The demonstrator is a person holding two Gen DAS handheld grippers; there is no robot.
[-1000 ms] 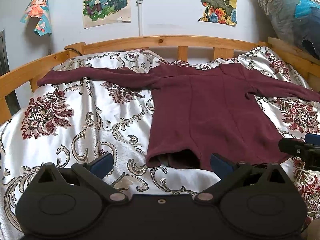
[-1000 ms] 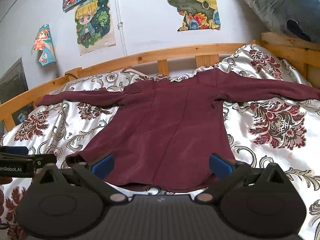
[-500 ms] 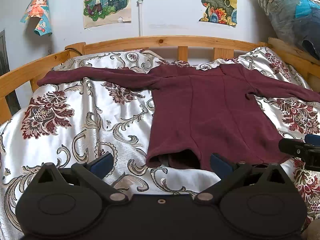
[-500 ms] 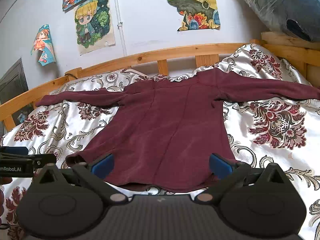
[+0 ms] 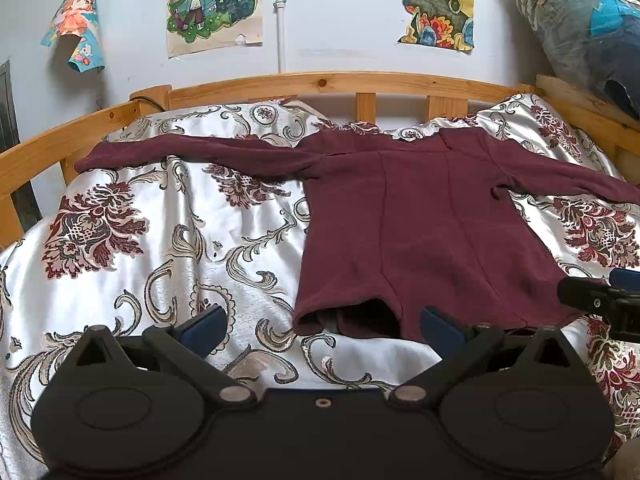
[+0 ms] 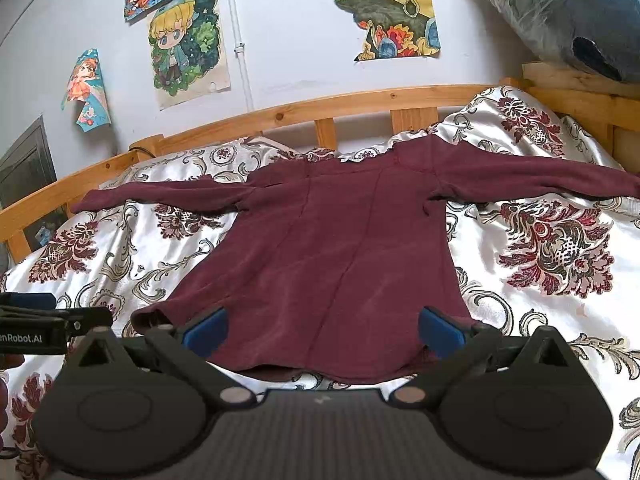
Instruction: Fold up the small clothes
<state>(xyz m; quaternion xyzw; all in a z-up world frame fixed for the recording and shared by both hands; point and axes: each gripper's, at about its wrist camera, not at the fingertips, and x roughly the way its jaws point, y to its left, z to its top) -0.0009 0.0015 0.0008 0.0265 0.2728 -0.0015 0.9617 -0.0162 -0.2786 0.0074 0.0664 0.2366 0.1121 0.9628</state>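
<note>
Both held low at the near edge of the bed (image 5: 120,248), probably to take the hem first. Left claw (image 5: 320,326) spread wide, empty, set at the hem's left corner, where the opening of the maroon top (image 5: 420,240) gapes. Right claw (image 6: 322,326) likewise agape, nothing between its pads, straddling the hem's middle. Farther off, the top spread flat, face down or up unclear, both sleeves stretched sideways, neckline toward the wooden headboard (image 5: 320,82); laid out so, seemingly ready for a first fold. Beyond, posters (image 6: 186,46) on the wall.
</note>
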